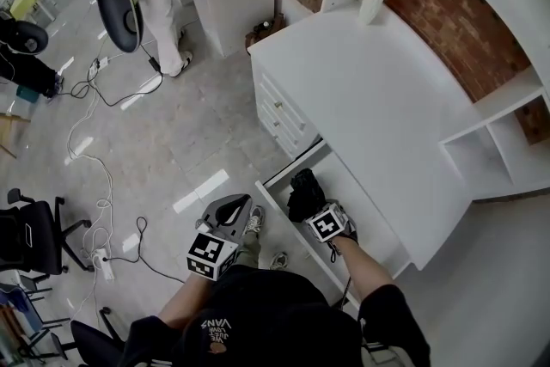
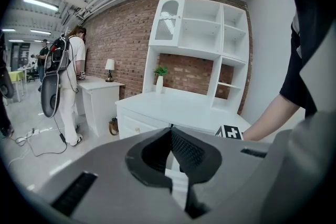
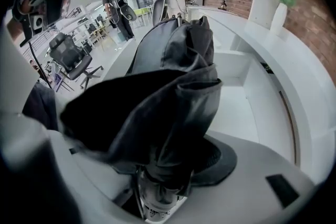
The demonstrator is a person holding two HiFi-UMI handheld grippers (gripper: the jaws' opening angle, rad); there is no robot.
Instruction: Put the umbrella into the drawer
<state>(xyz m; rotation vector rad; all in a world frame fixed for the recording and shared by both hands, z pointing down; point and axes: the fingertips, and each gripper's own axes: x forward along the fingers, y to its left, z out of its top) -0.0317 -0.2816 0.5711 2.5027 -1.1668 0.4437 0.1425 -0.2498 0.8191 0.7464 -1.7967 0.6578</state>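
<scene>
Umbrella (image 3: 170, 81), black and crumpled, is clamped by right tongs (image 3: 163, 186) over open drawer (image 1: 365, 215); left tongs (image 2: 171, 136) closed, empty.

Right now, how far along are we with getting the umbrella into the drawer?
Done: the drawer is pulled open. In hand: the right hand-held gripper is clamped on the folded black umbrella, holding it at the drawer's opening; I cannot tell whether it touches the drawer floor. The left hand-held gripper is shut and empty, outside the drawer. Left: set the umbrella in and release.
</scene>
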